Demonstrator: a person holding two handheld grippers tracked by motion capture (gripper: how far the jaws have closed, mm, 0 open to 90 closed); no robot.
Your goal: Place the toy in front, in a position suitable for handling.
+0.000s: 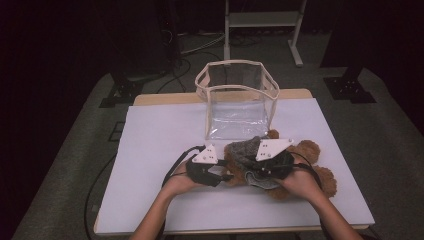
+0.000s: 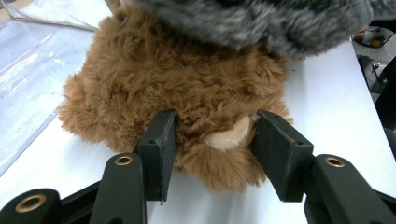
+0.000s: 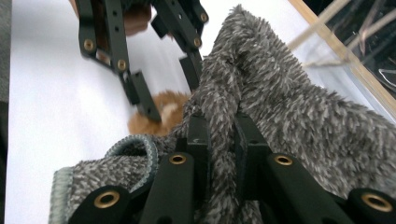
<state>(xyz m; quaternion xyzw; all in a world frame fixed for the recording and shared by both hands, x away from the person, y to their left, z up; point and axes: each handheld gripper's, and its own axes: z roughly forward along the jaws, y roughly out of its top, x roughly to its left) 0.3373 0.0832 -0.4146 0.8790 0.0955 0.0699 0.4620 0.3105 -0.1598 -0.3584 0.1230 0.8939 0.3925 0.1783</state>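
A brown teddy bear (image 1: 311, 150) lies on the white table (image 1: 160, 140), partly covered by a grey fuzzy knit garment (image 1: 242, 149). My left gripper (image 1: 230, 175) comes in from the left, and its jaws press on a rounded furry end of the bear (image 2: 187, 79) that has a cream patch (image 2: 229, 137); the gripper (image 2: 217, 140) is closed on that fur. My right gripper (image 1: 252, 170) reaches in from the right. It (image 3: 219, 126) is shut on a fold of the grey garment (image 3: 289, 112), which is lifted above the bear (image 3: 159, 112). The left gripper's fingers (image 3: 140, 93) show beyond it.
A clear plastic bag with beige trim (image 1: 235, 95) stands open-topped at the back of the table, just behind the bear. White table surface lies to the left and front. A metal stand (image 1: 262, 20) and cables are on the floor beyond.
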